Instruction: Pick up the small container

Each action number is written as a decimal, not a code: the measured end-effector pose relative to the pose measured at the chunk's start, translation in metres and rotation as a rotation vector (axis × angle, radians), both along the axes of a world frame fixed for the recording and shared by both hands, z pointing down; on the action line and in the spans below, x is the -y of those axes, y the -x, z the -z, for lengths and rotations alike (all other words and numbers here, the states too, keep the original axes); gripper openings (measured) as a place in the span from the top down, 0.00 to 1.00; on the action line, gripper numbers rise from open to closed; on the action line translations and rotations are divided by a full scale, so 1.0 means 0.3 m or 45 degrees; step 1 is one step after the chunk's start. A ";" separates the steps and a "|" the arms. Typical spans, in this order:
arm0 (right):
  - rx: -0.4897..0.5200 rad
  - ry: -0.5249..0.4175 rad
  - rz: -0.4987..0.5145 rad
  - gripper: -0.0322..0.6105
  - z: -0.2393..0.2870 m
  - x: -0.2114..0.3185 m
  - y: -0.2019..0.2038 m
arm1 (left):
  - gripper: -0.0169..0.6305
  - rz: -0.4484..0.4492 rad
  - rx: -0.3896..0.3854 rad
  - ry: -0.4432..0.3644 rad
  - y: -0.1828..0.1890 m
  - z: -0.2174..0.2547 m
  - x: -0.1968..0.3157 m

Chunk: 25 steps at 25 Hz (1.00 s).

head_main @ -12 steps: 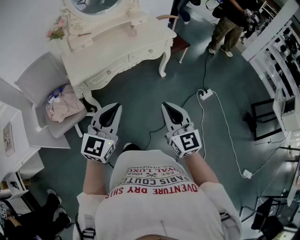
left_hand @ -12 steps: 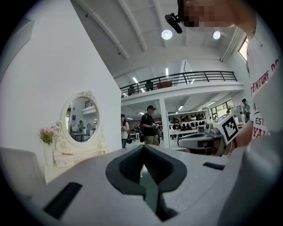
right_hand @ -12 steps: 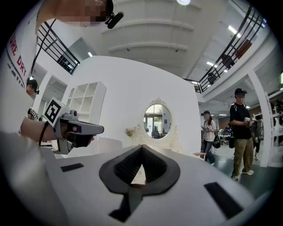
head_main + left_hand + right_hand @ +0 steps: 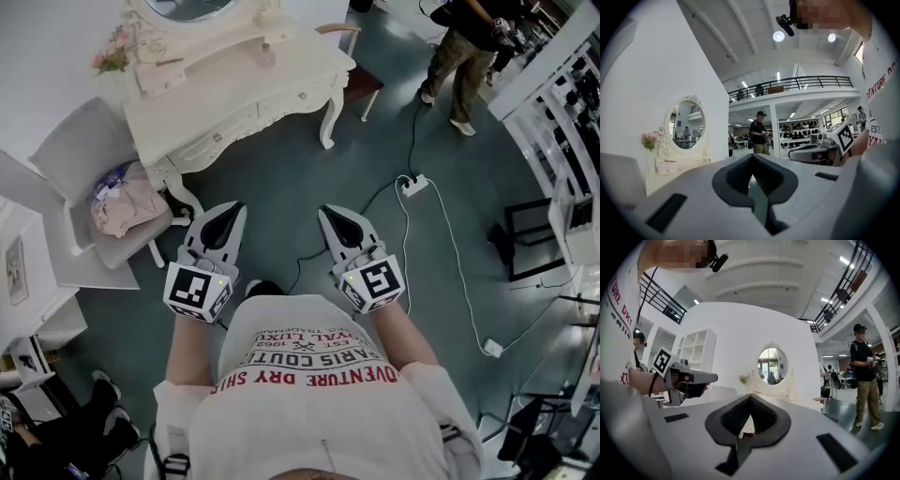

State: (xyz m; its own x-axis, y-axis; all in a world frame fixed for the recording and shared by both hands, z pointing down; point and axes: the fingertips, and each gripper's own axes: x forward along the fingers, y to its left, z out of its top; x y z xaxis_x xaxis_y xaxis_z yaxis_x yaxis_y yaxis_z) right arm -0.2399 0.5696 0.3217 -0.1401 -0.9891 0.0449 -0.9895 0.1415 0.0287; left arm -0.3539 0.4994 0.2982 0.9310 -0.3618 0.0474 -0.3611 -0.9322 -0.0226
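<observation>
A small container (image 4: 265,56) stands on the cream dressing table (image 4: 281,89) at the top of the head view, below the oval mirror (image 4: 192,7). Both grippers are held level over the grey-green floor, well short of the table. My left gripper (image 4: 228,214) is shut with nothing in it; its dark pads meet at the tip (image 4: 752,156). My right gripper (image 4: 330,216) is also shut and empty, its tip (image 4: 751,397) pointing toward the mirror (image 4: 771,365) and the table. The left gripper (image 4: 686,378) shows in the right gripper view.
A white chair (image 4: 66,155) with a pink cloth bundle (image 4: 127,206) stands left of the table. A brown-seated stool (image 4: 361,86) is at the table's right end. A power strip (image 4: 412,187) and cables lie on the floor. A person (image 4: 464,52) stands beyond, shelving (image 4: 562,112) at right.
Both grippers stay shut and almost in place. The person standing at the back has stepped a little to the right.
</observation>
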 end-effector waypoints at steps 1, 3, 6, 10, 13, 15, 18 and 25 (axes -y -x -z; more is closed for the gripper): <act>0.000 0.003 0.009 0.95 -0.003 0.000 0.000 | 0.96 0.002 0.004 0.007 -0.005 -0.004 0.003; -0.002 0.011 0.002 0.95 -0.011 0.002 -0.012 | 0.96 0.007 0.001 0.035 -0.015 -0.011 0.012; 0.012 0.022 -0.032 0.95 -0.029 0.024 -0.055 | 0.96 0.008 -0.021 0.084 -0.029 -0.020 0.041; 0.030 0.020 -0.052 0.95 -0.046 0.090 -0.115 | 0.96 0.022 0.004 0.107 -0.054 -0.053 0.117; 0.041 0.031 -0.072 0.95 -0.072 0.175 -0.171 | 0.96 0.025 0.019 0.102 -0.092 -0.073 0.206; 0.050 0.049 -0.092 0.95 -0.095 0.255 -0.211 | 0.96 0.024 0.025 0.108 -0.125 -0.091 0.289; 0.055 0.072 -0.100 0.95 -0.118 0.410 -0.263 | 0.96 0.014 0.037 0.125 -0.188 -0.114 0.443; 0.038 0.112 -0.139 0.95 -0.133 0.859 -0.400 | 0.96 -0.058 0.054 0.145 -0.372 -0.131 0.897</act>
State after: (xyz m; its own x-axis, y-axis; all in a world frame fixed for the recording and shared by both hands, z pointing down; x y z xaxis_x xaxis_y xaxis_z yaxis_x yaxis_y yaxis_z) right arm -0.1198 0.3120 0.3617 -0.0341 -0.9910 0.1294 -0.9994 0.0332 -0.0091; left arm -0.2421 0.2304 0.3374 0.9426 -0.3094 0.1255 -0.3195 -0.9450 0.0699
